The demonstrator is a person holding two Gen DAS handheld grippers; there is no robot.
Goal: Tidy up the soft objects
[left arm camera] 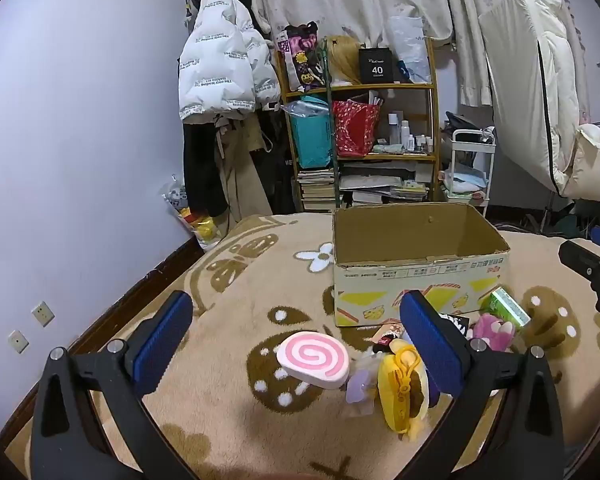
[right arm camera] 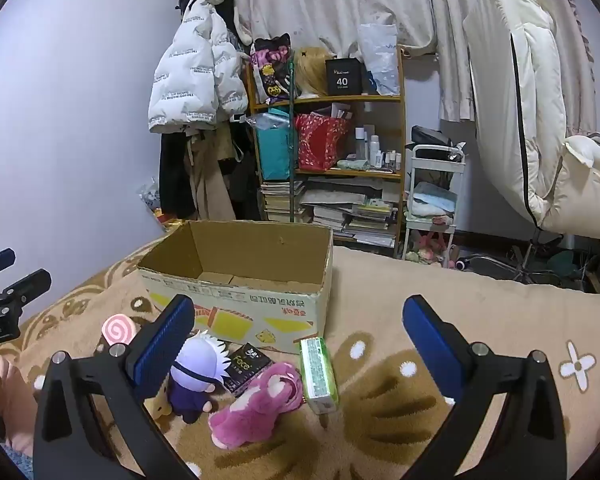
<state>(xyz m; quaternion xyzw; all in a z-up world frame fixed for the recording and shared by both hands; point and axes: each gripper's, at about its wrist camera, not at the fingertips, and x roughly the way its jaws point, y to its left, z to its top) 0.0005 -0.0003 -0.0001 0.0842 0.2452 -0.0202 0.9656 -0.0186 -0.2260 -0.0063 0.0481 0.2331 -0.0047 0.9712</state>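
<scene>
My left gripper (left arm camera: 296, 344): ribbed blue pads spread wide, empty.
My right gripper (right arm camera: 298, 346): spread wide, empty.
Soft toys: spiral pink-white lollipop cushion (left arm camera: 313, 360), fuzzy pink plush (right arm camera: 260, 404) on the fleecy blanket (right arm camera: 480, 320), before the box.
Cardboard box (right arm camera: 240, 280): open, corrugated.
Black packet (right arm camera: 247, 366): reads "Face".

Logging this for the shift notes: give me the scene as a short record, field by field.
surface: patterned beige blanket
container: open cardboard box, nothing visible inside
left gripper: open, holding nothing, above the pink swirl cushion
right gripper: open, holding nothing
soft items in front of the box: pink swirl cushion, yellow plush, white-haired doll, pink plush
other items: green packet, black packet
progress: all items lie outside the box
</scene>
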